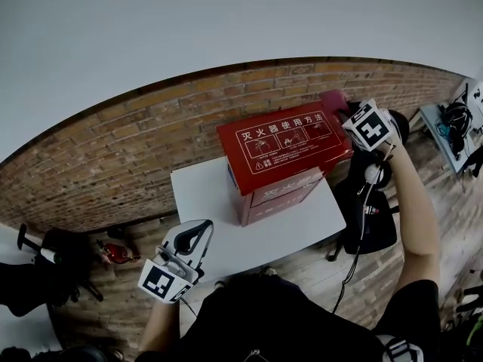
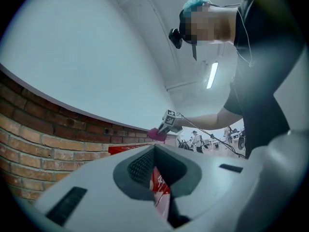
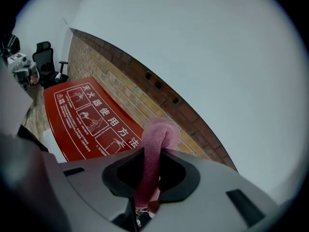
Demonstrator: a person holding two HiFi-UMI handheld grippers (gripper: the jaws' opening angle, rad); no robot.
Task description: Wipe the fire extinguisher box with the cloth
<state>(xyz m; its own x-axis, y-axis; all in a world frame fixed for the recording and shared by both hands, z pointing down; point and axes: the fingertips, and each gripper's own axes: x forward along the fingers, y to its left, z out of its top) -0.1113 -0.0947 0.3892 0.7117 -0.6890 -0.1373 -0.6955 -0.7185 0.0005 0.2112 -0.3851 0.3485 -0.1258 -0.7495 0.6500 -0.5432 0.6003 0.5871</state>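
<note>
Left gripper (image 1: 198,232): held low at the near left, off the table's near left corner and well apart from the box. Its own view (image 2: 155,178) shows the jaws pressed almost together, only a thin slit left, with nothing between them.
Table (image 1: 204,194): white, standing against a brick wall (image 1: 113,149).
Fire extinguisher box (image 1: 283,145): red, with white print and pictograms on its lid. It stands on the far right part of the table, close to the wall.
Cloth (image 1: 333,100): pink and bunched, at the far right corner of the box lid. Whether it touches the lid cannot be told. In the right gripper view the cloth (image 3: 157,144) sticks out past the jaw tips, with the lid (image 3: 91,120) to its left.
Right gripper (image 1: 346,110): held out at the far right, jaws pinching the cloth.
</note>
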